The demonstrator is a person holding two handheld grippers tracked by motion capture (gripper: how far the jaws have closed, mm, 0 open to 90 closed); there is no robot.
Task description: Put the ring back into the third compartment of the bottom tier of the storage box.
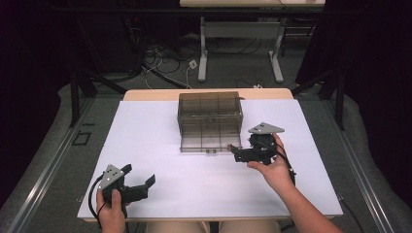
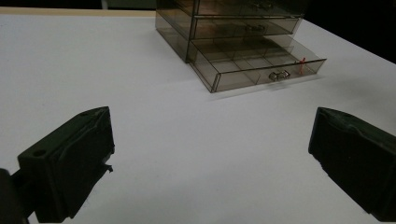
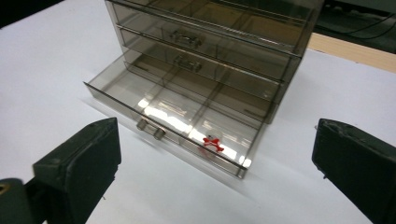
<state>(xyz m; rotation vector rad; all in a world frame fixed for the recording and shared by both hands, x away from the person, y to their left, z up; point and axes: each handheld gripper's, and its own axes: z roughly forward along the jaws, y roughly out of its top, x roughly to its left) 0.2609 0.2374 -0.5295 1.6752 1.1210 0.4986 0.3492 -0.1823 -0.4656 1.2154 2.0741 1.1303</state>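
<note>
White table [image 1: 160,145] bears a drawer chest [image 1: 210,112], bottom drawer [image 3: 173,122] open.

One bench [image 1: 160,145] carries one smoky clear cabinet [image 1: 210,112]. The cabinet has three drawers: two shut, and one, the bottom drawer [image 3: 177,116], pulled out. Each drawer has one metal handle [image 3: 151,129] at its front. The open drawer has dividers; their compartments cannot be counted with certainty. One small red piece [image 3: 212,143] lies in it. Two grippers are over the bench, the left gripper [image 1: 141,180] and the right gripper [image 1: 234,151], each with two black jaws.
</note>
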